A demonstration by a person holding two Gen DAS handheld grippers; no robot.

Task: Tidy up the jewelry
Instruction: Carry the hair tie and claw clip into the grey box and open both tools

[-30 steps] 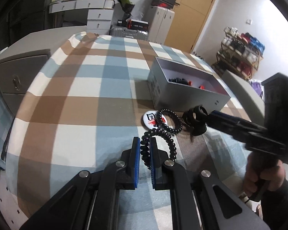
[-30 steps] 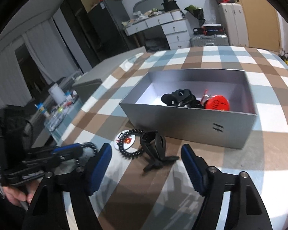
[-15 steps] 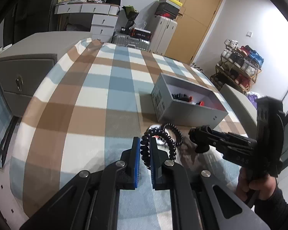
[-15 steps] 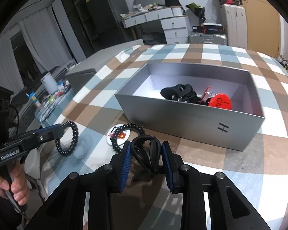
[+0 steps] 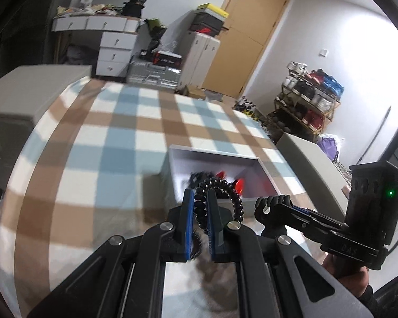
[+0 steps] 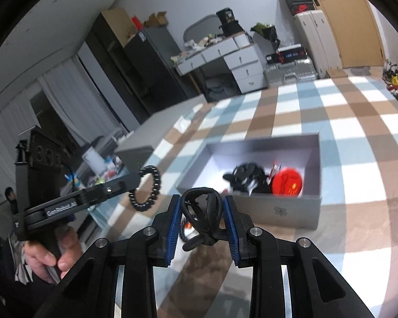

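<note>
Checked tablecloth (image 5: 98, 143) is carrying the grey box (image 6: 278, 210) — both loads are heading there. Left gripper (image 5: 199, 213) is pinching the coil hair tie (image 5: 220, 196); right gripper (image 6: 202, 216) is clamping the black clip (image 6: 201, 212) — both lifted for drop-in.

— Can any lettering be read?
— White letters spelling "GenRobot.AI" run along the side of the left gripper (image 6: 143, 185), seen from the right wrist view.
— Anything on the grey box (image 6: 278, 212)?
— A small dark mark sits on its front wall, too blurred to read. The red disc (image 6: 288, 181) inside carries markings, also illegible.
</note>
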